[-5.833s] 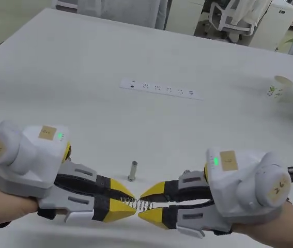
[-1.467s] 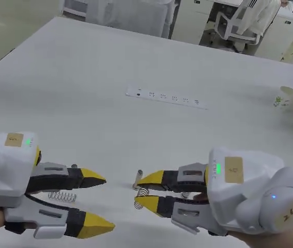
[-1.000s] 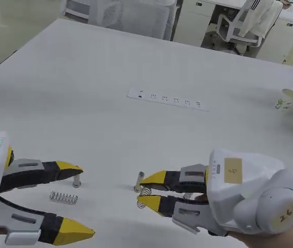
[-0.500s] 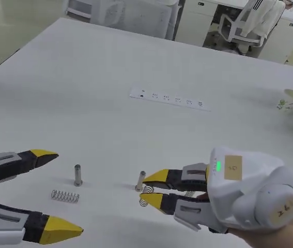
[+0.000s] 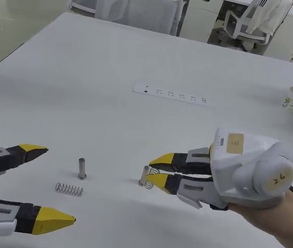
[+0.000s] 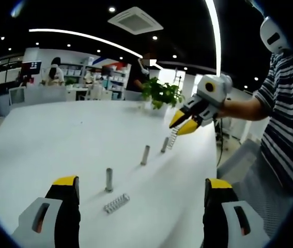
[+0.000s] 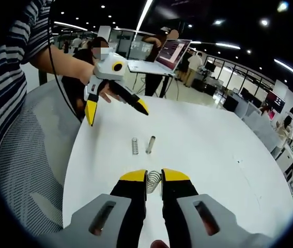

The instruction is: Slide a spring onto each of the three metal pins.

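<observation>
Right gripper fingers tight on a spring; left gripper fingers wide apart.

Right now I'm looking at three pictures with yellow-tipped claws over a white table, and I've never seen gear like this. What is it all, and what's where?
There is no robot here: a person holds a hand-worked two-jaw gripper in each hand. The wide picture comes from a camera on the person's head. The two round pictures come from cameras riding on the grippers.

The right gripper is closed on a small spring. The left gripper is wide open and holds nothing.

On the white table stand three metal pins, easiest to count in the left gripper view. A second spring lies loose near them, and a power strip sits further back.
</observation>
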A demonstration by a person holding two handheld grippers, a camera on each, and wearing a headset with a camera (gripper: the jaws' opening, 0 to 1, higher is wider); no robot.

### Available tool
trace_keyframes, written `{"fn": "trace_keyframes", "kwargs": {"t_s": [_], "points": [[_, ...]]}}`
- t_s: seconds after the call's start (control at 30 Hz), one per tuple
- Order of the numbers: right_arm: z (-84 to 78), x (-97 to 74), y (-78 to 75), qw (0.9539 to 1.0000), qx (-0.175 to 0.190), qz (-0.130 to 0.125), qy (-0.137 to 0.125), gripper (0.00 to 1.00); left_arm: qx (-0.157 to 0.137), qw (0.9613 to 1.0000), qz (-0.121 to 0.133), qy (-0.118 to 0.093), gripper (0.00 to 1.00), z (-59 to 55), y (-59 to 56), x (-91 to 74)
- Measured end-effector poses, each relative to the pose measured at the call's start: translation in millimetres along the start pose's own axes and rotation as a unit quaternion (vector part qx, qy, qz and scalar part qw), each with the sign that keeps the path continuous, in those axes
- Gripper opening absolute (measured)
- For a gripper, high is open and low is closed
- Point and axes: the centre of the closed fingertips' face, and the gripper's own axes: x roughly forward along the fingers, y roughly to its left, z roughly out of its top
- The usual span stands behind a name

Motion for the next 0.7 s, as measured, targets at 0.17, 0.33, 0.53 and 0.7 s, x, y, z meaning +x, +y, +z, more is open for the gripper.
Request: {"fn": "trace_keyframes", "kwargs": {"t_s": [0.17,0.33,0.53,0.7], "points": [[-3.2,3.6,-10.9,0.9999,0.007,-0.009,0.006,0.08,-0.003,1.0000,0.005,0.001,0.98,-2.9,2.0,-3.5],[-5.3,7.3,-25.1,0.9995,0.019,-0.022,0.007,0.08,-0.006,0.9999,0.010,0.002,0.98,-4.9,3.8,-6.5],[-3.9,13.3,-39.1,0.9987,0.033,-0.039,0.002,0.08,-0.010,0.9999,0.014,0.003,0.98,-7.6,5.3,-8.2],[-8.5,18.8,-45.7,0.9978,0.047,-0.045,0.008,0.08,-0.012,0.9998,0.015,0.004,0.98,-9.0,5.1,-9.0]]}}
